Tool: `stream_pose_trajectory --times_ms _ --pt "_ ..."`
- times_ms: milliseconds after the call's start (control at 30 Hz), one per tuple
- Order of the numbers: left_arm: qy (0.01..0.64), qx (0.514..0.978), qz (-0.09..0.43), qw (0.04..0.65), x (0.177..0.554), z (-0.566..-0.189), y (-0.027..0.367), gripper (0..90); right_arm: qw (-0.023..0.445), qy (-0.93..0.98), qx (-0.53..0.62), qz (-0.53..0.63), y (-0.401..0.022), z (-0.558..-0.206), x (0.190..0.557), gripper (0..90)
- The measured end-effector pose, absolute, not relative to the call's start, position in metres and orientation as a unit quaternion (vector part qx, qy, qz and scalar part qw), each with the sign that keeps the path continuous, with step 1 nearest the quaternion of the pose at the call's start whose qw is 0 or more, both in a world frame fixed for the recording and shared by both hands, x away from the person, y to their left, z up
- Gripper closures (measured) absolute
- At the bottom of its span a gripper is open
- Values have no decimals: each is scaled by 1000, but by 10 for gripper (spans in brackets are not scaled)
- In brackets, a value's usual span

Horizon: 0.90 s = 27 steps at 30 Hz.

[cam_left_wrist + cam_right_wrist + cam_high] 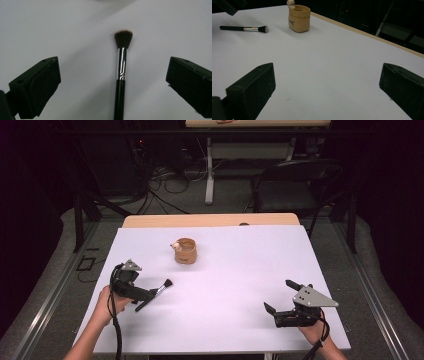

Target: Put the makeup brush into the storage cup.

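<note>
Hovering the left claw (113,82) with jaws spread wide over a makeup brush (121,72), straddling its black handle without touching it. Lying flat on the white tabletop (235,270), bristles pointing toward 1 o'clock in the high view, handle running back under the left claw (145,294) at about 8 o'clock from the tabletop's middle. Resting the right claw (282,296) at about 4 o'clock, jaws gaping wide, gripping nothing. Standing upright toward 11 o'clock, well apart from both claws: a small tan pot (185,251).
</note>
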<state>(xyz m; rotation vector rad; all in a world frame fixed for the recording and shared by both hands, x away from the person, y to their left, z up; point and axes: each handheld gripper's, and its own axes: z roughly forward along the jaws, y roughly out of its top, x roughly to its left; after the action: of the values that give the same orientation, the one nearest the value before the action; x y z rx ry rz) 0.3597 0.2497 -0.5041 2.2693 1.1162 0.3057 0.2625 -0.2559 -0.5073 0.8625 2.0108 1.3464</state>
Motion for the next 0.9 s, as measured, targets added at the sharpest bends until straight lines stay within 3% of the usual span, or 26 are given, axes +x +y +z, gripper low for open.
stream_pose_trajectory --times_ms 900 --pt "409 894 75 169 372 -498 237 0 281 753 321 502 -256 -507 263 0"
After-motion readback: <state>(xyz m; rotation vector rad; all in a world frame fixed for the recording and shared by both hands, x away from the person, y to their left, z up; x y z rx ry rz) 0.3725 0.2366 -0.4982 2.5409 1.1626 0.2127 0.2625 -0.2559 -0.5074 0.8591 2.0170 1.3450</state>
